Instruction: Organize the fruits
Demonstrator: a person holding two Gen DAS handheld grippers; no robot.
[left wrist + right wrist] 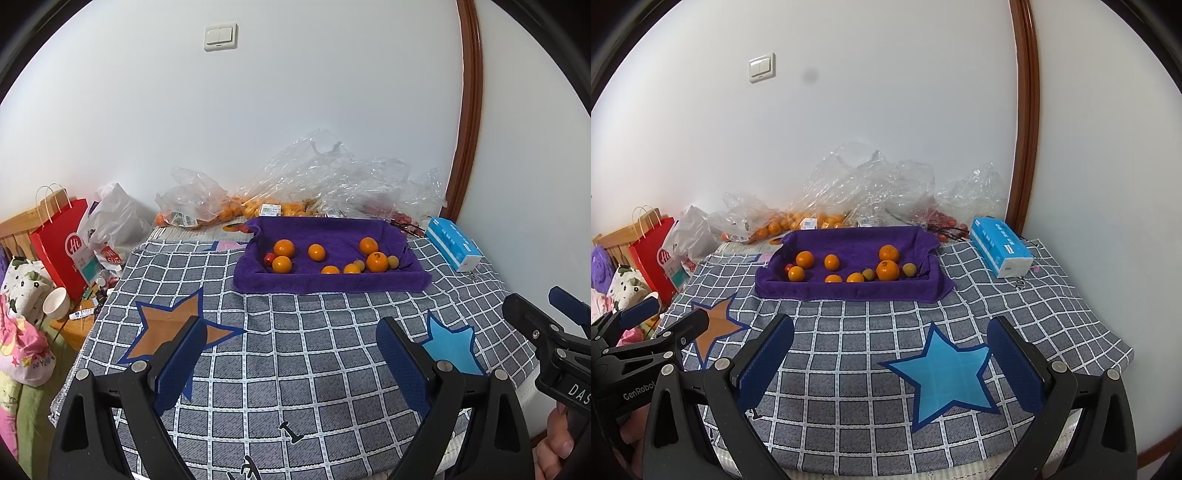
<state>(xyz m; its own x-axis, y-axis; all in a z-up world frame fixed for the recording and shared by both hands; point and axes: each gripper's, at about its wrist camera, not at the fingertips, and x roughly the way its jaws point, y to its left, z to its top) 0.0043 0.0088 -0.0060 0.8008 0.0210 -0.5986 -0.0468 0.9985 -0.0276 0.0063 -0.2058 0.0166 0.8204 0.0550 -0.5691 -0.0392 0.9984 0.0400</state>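
Two grippers, both in your hands, both empty. Left gripper (291,354): jaws spread wide, nothing between the pads, held over the checked cloth (295,369) near the brown star (173,332). Right gripper (892,354): jaws likewise wide and bare, held over the blue star (942,373).

Item, tray: a purple towel-lined tray (328,282) on the counter, straight ahead of both grippers and well apart from them, its long axis running left to right across your view.

Item, fruit in the tray: seven or so oranges, loose. A left cluster (283,248) with a small red fruit (269,258) touching it; one orange alone in the middle (316,252); a right cluster led by the largest orange (376,261), with small yellowish fruits (392,261) beside it.

Item, stock: clear plastic bags (317,177) against the wall behind the tray, holding more oranges and red fruit.

Item, other: a blue tissue box (1001,247) to the right of the tray.

Bearing for the next reach, as a judgement: the tray sits slightly right of the left gripper's centre line and slightly left of the right gripper's. Left cluster falls nearer your left hand, right cluster nearer your right. Both must go forward.
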